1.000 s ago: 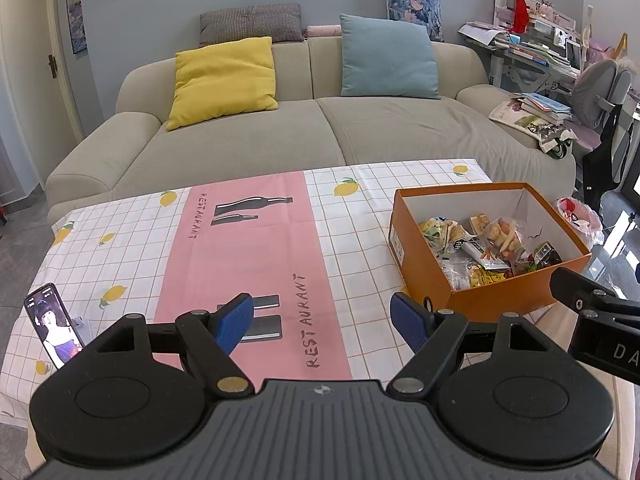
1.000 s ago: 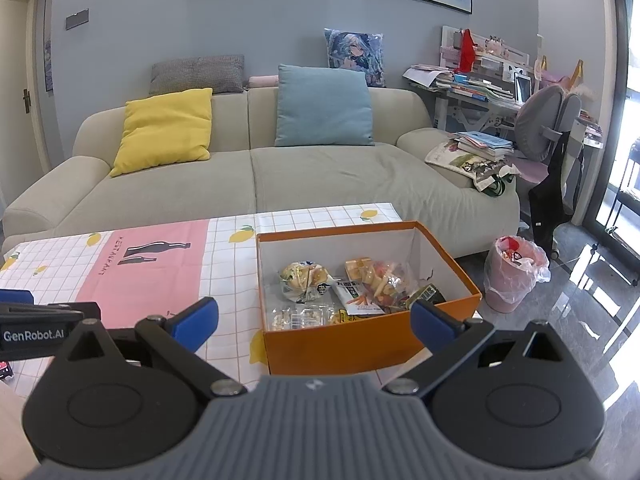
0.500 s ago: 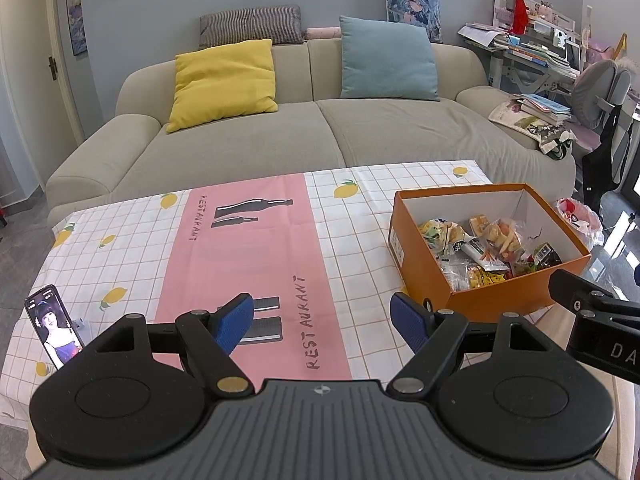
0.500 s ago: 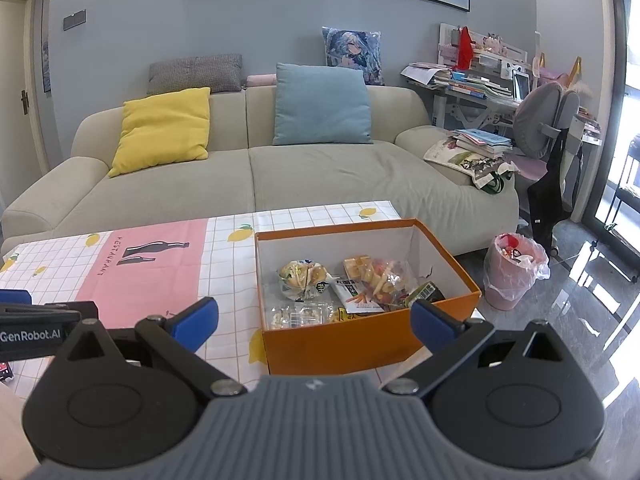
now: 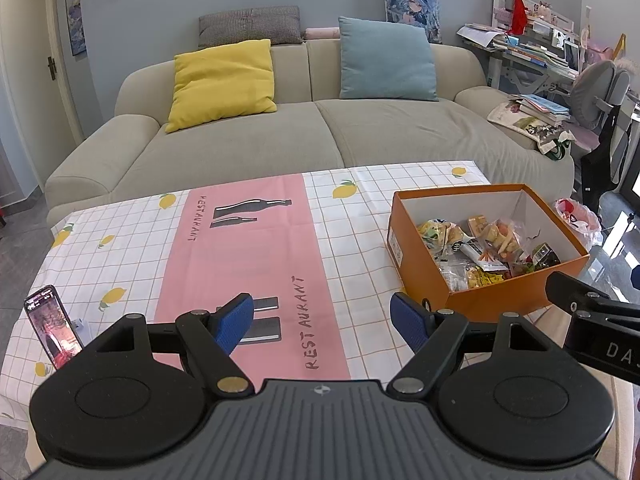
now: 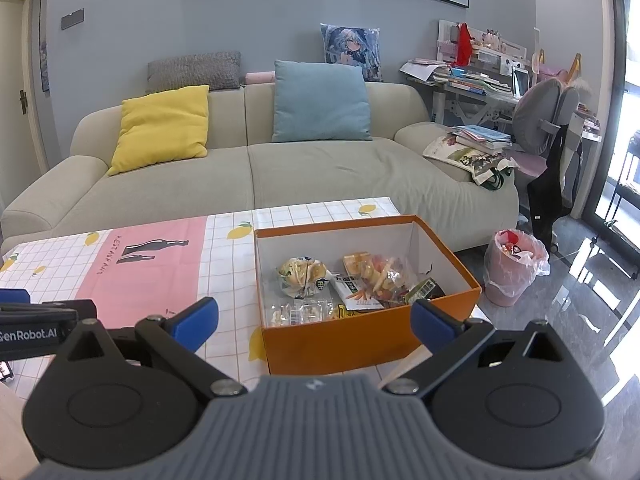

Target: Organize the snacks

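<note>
The snacks (image 6: 352,284) are heaped inside the orange box (image 6: 360,340), which sits at the table's right end, close to the edge. The right gripper (image 6: 314,318) is held spread and empty just before the box; the left gripper (image 5: 322,322), likewise spread and empty, is held left of the box. A clumsy reach could shove the box off.

I see bare tablecloth (image 5: 248,248) from 10 to 12 o'clock; the orange box (image 5: 496,296) blocks 2 o'clock, a phone (image 5: 52,326) stands at 9.
</note>
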Demonstrator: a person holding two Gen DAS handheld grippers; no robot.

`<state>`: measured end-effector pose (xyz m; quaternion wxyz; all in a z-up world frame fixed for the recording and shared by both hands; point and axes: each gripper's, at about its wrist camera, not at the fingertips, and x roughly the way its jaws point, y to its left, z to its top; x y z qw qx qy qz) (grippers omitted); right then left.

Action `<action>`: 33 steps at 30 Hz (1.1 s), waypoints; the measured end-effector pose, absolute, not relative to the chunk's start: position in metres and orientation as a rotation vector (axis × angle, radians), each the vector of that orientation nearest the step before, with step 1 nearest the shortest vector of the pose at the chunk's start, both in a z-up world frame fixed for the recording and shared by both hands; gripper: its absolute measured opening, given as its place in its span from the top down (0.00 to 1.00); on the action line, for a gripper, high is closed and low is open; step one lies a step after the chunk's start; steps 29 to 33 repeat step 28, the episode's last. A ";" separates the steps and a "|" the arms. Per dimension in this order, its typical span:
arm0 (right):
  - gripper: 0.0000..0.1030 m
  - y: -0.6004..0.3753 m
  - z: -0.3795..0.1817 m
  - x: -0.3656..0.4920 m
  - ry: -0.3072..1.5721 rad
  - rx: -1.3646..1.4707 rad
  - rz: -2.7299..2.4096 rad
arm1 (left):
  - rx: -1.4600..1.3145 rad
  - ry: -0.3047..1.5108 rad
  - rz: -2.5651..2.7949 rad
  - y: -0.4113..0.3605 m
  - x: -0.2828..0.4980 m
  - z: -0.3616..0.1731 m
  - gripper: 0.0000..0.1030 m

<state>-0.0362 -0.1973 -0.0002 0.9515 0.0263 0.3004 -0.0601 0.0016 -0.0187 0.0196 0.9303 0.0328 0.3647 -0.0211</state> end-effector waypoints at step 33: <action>0.03 -0.192 -0.005 -0.034 0.628 0.060 -0.127 | 0.060 0.734 -0.052 -0.020 0.002 0.028 0.12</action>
